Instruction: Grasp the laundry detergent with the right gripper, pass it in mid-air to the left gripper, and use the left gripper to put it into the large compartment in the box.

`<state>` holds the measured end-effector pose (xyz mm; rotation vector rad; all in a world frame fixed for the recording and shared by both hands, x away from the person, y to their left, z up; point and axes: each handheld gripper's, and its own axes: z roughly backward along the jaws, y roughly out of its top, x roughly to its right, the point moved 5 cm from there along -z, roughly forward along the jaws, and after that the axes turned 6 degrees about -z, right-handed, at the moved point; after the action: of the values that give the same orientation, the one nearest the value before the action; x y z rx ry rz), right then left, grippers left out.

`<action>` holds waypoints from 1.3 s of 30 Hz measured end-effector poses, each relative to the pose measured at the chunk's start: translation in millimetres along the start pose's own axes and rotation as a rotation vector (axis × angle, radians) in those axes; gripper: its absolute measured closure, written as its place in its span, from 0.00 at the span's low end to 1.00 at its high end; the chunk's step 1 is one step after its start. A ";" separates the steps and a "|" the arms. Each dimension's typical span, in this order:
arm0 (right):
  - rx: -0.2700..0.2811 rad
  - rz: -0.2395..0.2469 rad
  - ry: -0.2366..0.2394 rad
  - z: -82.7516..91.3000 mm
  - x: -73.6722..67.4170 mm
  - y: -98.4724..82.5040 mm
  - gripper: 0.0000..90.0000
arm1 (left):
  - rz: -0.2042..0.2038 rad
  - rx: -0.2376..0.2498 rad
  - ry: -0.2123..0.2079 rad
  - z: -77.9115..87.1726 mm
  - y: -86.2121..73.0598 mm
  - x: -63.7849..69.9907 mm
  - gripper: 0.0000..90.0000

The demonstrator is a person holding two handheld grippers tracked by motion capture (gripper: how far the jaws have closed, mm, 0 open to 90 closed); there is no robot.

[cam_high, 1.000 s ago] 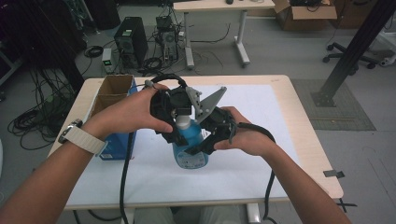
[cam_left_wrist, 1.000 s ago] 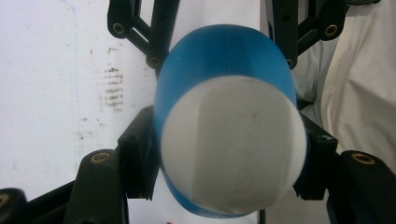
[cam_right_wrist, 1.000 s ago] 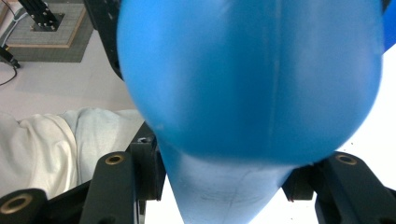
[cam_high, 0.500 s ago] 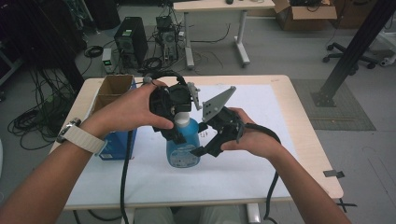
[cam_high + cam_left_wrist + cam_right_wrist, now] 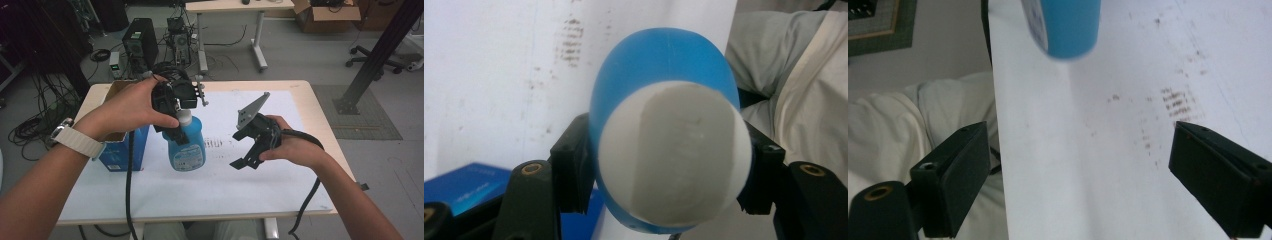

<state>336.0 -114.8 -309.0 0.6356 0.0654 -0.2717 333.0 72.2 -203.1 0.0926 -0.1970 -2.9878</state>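
A blue bottle (image 5: 186,147) with a white cap (image 5: 184,117) stands upright over the white sheet, left of the middle. My left gripper (image 5: 179,124) comes down from above and is shut on its neck just under the cap. In the left gripper view the cap (image 5: 674,155) and the blue bottle's shoulder (image 5: 659,55) sit between the two jaws of the left gripper (image 5: 669,176). My right gripper (image 5: 245,149) is to the right of the bottle, apart from it and open. The right gripper (image 5: 1078,175) has bare sheet between its jaws, with the bottle's base (image 5: 1063,25) farther off. Whether the base touches the sheet I cannot tell.
A blue box (image 5: 120,150) with an open brown top stands at the table's left, close to the bottle; the same blue box (image 5: 464,185) shows under the left jaw. The white sheet (image 5: 280,115) has dark smudges (image 5: 215,143) by the bottle. A cable hangs from each gripper.
My right gripper has opened, let go of the bottle's body and drawn away to the right. The left gripper keeps the bottle by its neck and has shifted it slightly left.
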 end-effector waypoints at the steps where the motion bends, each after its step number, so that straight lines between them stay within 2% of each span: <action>1: -0.007 -0.008 -0.003 2.0 0.7 -2.1 0.09 | 0.021 -0.004 0.005 3.7 -0.9 -2.2 0.42; 6: -0.031 -0.028 -0.017 14.1 2.3 -9.6 0.08 | 0.093 -0.022 0.027 20.0 -6.0 -11.6 0.42; 7: -0.040 -0.032 -0.019 16.4 2.0 -10.9 0.07 | 0.103 -0.037 0.030 23.5 -7.6 -13.6 0.42; 13: -0.096 -0.049 -0.026 27.8 0.3 -18.4 0.08 | 0.184 -0.053 0.054 39.6 -14.4 -23.5 0.42; 17: -0.106 -0.060 -0.048 35.1 2.2 -23.0 0.08 | 0.254 -0.057 0.074 49.3 -21.3 -31.6 0.42; 21: -0.115 -0.068 -0.067 41.3 3.7 -27.8 0.07 | 0.356 -0.073 0.088 55.7 -30.3 -40.5 0.42; 22: -0.117 -0.072 -0.070 42.6 4.2 -29.2 0.07 | 0.396 -0.069 0.089 58.4 -33.5 -44.0 0.42; 26: -0.127 -0.081 -0.084 48.3 6.2 -34.2 0.07 | 0.510 -0.068 0.107 67.6 -42.7 -54.7 0.42; 29: -0.126 -0.088 -0.093 50.8 7.9 -36.1 0.07 | 0.590 -0.097 0.121 73.8 -48.6 -61.4 0.42; 34: -0.123 -0.089 -0.099 49.3 10.6 -37.2 0.07 | 0.761 -0.125 0.154 83.2 -57.4 -74.1 0.42; 38: -0.124 -0.090 -0.098 45.7 13.6 -36.7 0.07 | 0.865 -0.121 0.170 89.9 -64.0 -82.4 0.42; 39: -0.125 -0.088 -0.096 44.8 14.1 -36.9 0.07 | 0.879 -0.119 0.172 91.0 -65.7 -83.6 0.42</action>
<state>338.6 -173.1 -296.3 0.4950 0.0176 -0.3795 399.9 160.5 -117.5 0.1904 -0.0213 -2.0968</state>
